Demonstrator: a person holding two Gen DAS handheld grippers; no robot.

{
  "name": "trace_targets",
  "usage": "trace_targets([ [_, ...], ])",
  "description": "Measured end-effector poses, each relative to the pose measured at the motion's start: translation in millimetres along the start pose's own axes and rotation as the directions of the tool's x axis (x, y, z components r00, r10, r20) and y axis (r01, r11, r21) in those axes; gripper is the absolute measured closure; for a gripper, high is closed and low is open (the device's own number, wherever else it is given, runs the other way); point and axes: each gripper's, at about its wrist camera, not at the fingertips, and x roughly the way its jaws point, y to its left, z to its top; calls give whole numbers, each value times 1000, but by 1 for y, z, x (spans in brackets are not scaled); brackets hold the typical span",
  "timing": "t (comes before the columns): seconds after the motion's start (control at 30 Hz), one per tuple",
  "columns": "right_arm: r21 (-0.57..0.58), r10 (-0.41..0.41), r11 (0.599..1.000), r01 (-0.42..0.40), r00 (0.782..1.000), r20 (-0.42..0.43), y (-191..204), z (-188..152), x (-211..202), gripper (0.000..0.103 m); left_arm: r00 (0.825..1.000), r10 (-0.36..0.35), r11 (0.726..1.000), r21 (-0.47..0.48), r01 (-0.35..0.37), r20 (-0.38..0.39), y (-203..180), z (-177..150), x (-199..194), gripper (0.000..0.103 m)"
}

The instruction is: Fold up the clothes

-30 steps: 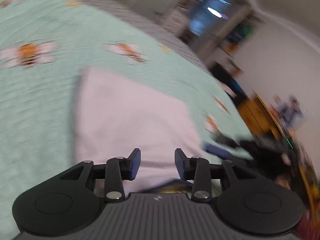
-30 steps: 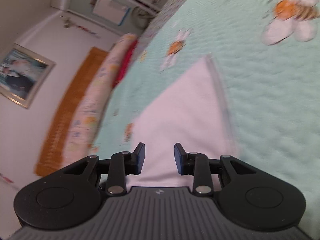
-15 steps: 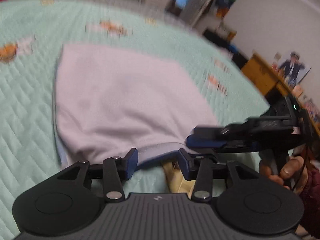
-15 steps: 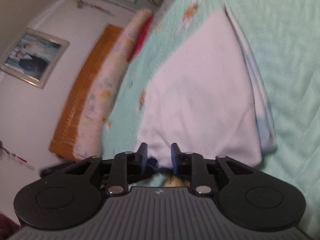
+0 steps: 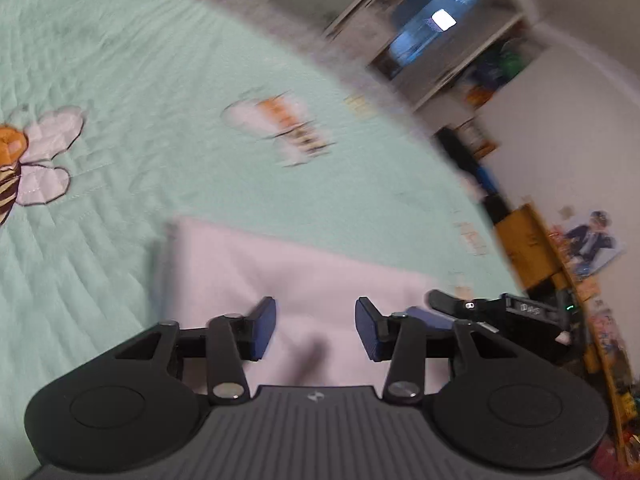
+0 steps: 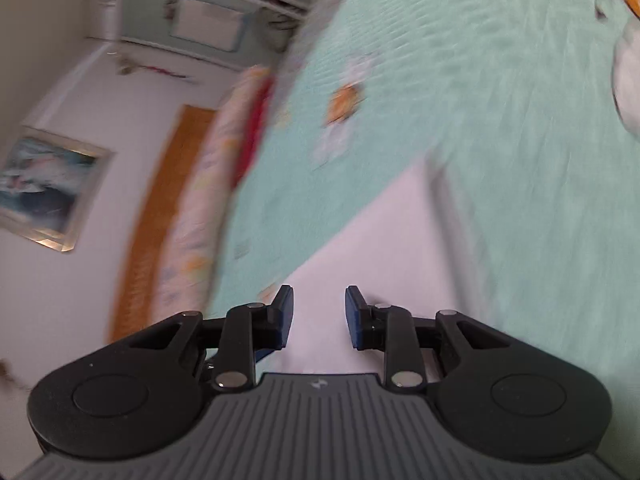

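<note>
I have both tongs over the near edge of the bed, and the cloth [image 5: 304,276], a pale pink piece lying flat on the green quilt [image 5: 168,80], sits straight ahead of each. The left tongs [image 5: 316,330] stand apart with nothing between the pads; the cloth runs from under them away toward the middle of the bed, its far edge roughly square to my line of sight. The right tongs [image 6: 319,316] are also apart and empty, with the same cloth [image 6: 372,248] reaching forward from them to a far corner out on the quilt. In the left view I can see the right tongs [image 5: 472,312] just beside the cloth's right-hand edge, so each one covers its own end of the near hem. The cloth looks doubled already, with a thin lower layer showing along one side. Whether another fold is due or this is the finished shape, I cannot settle; motion blur hides the hem itself.
</note>
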Motion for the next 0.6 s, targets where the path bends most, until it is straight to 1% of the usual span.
trace_targets([
  [0.03, 53, 3, 999, -3, 1000, 7, -13, 8, 7, 103, 1000, -5, 999, -54, 5, 4, 13, 6, 5, 100],
  [0.07, 106, 5, 994, -7, 1000, 14, -26, 16, 13, 103, 1000, -9, 998, -61, 10, 11, 15, 8, 5, 100],
  [0.1, 122, 9, 993, -12, 1000, 24, -32, 21, 15, 103, 1000, -13, 998, -57, 14, 18, 14, 9, 3, 100],
  [0.2, 53, -15, 998, 13, 999, 32, -25, 21, 9, 103, 999, -26, 999, -45, 28, 41, 13, 12, -3, 100],
  [0.23, 54, -12, 998, 10, 999, 44, -26, 21, 6, 103, 998, -30, 999, -41, 32, 48, 12, 13, -5, 100],
  [0.27, 66, -5, 998, 1, 998, 61, -27, 21, 2, 103, 998, -35, 999, -37, 37, 56, 12, 14, -7, 98],
  [0.3, 68, 8, 998, -13, 997, 76, -27, 22, -3, 98, 997, -39, 999, -32, 41, 63, 12, 15, -9, 94],
  [0.33, 58, 30, 998, -35, 997, 78, -24, 22, -4, 90, 997, -44, 999, -28, 46, 71, 11, 15, -11, 81],
  [0.37, 44, 56, 997, -60, 996, 70, -19, 22, -2, 84, 996, -48, 998, -24, 50, 78, 11, 16, -12, 69],
  [0.4, 27, 49, 998, -50, 997, 58, -18, 23, 1, 78, 997, -24, 999, -23, 26, 67, 13, 17, -7, 69],
  [0.43, 10, 18, 1000, -18, 999, 44, -18, 25, 5, 85, 999, 7, 1000, -24, -6, 52, 16, 19, 0, 80],
  [0.47, 14, -10, 1000, 10, 999, 37, -22, 27, 9, 97, 998, 17, 999, -50, -14, 53, 21, 21, 2, 92],
  [0.5, 49, -19, 999, 17, 999, 48, -28, 29, 8, 103, 999, 19, 996, -86, -14, 49, 26, 24, -1, 93],
  [0.57, 70, -39, 997, 32, 994, 103, -25, 28, -5, 103, 997, 47, 996, -78, -41, 67, 22, 26, -17, 90],
  [0.6, 49, -47, 998, 41, 992, 120, -17, 25, -11, 94, 996, 42, 998, -57, -38, 76, 15, 23, -30, 87],
])
